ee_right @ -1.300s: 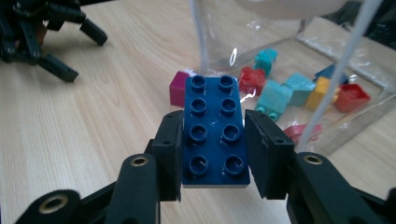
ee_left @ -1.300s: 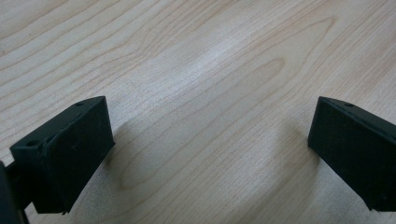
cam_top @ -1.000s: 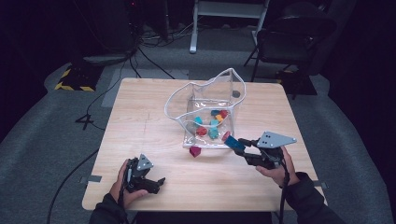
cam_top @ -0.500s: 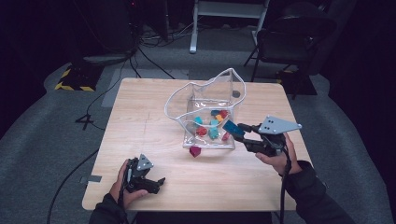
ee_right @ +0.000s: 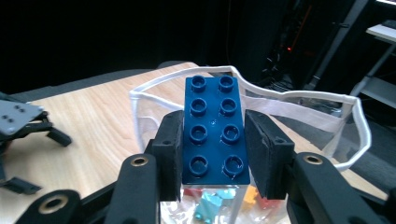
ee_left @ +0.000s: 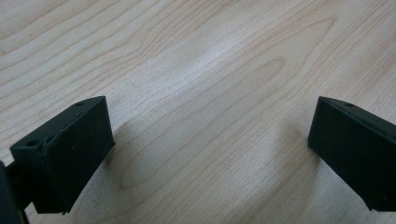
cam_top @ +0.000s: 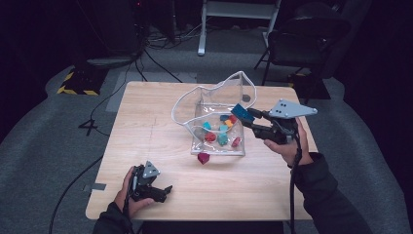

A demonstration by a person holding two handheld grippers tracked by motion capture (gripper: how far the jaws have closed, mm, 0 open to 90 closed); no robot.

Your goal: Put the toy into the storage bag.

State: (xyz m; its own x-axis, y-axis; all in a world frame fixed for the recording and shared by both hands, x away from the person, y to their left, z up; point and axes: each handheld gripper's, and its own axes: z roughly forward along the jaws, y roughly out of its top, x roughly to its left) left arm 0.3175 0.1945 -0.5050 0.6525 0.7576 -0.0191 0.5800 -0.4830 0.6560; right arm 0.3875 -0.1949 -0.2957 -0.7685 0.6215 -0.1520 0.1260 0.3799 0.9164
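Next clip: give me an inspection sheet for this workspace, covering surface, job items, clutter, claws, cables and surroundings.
Surface: light wooden table, bare in front of the left claw.
Job's things: clear plastic bag with a white rim, standing open mid-table, small coloured bricks inside; blue studded brick; dark red brick on the table just in front of the bag.
Clutter: nothing seen.
Claws: right claw shut on the blue studded brick, held up by the bag's rim; left claw open, low over bare wood at the near left.
Cables: one trails from the right claw toward the table's near edge; black cables on the floor behind.
Surroundings: dark room, grey floor, chair at back right, yellow-black striped piece at left.
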